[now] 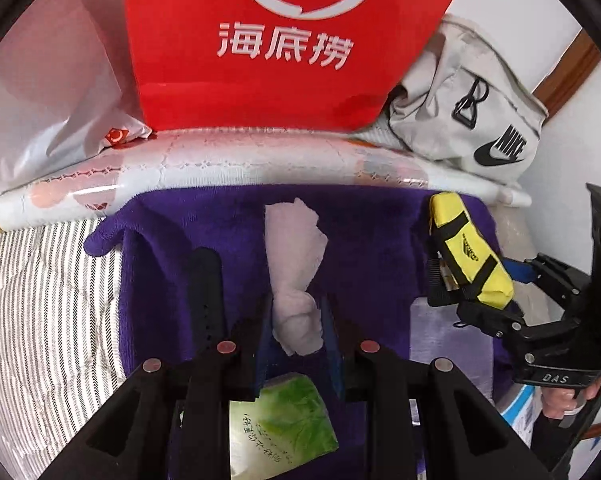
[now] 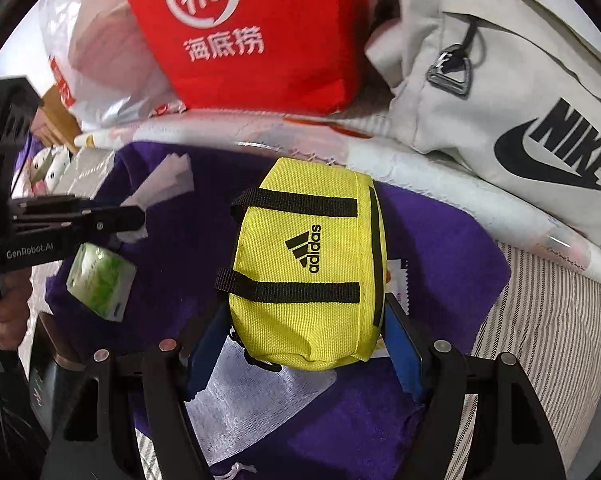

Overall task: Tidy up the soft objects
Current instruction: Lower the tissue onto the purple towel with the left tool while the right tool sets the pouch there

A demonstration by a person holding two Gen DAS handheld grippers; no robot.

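A crumpled white tissue [image 1: 296,280] hangs between the blue pads of my left gripper [image 1: 298,332], which is shut on its lower end. The same gripper [image 2: 134,220] shows at the left of the right wrist view, with the tissue [image 2: 168,180] sticking out of it. A yellow Adidas pouch [image 2: 308,272] with black straps sits between the blue pads [image 2: 402,344] of my right gripper [image 2: 304,344], which press on both its sides. In the left wrist view that pouch [image 1: 468,256] is at the right, in the right gripper [image 1: 476,284]. Under both lies a purple towel [image 1: 380,240].
A green tissue pack [image 1: 284,420] lies on the towel below the left gripper. A red bag [image 1: 284,60], a grey Nike bag [image 2: 520,100] and a white plastic bag [image 1: 40,100] stand behind. A black strap [image 1: 208,292], a white mesh pouch [image 2: 252,396] and striped bedding [image 1: 40,300] are nearby.
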